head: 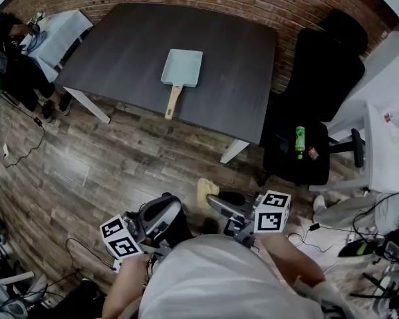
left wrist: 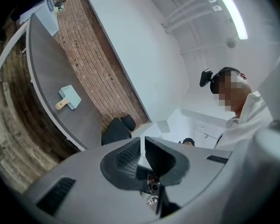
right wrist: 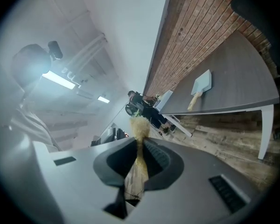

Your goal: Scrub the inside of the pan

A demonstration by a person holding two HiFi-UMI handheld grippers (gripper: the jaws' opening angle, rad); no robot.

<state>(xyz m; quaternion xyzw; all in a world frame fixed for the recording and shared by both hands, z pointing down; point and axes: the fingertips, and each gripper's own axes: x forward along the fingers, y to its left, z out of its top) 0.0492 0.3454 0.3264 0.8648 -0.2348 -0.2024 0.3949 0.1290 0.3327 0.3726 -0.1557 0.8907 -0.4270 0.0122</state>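
The pale blue pan (head: 182,68) lay mid-table (head: 113,52), nearer the far edge, handle toward the near edge, well apart from both grippers. The right gripper (right wrist: 140,141) pinched what seemed a straw-coloured scrubber (right wrist: 139,124). The left gripper (left wrist: 142,143) was closed on nothing. The reach would likely go best squarely, with the left steadying the handle and the scrubber lowered flat inside.

"What carries everything here?"

"A dark grey table (head: 120,45) with white legs, on a wood-plank floor (head: 120,171)."

"What lies on it?"

"A pale blue rectangular pan (head: 182,67), flat near the middle, its wooden handle toward the near edge."

"And on the floor?"

"A black office chair (head: 319,72) beside the table, with a green bottle (head: 299,141) on its seat."
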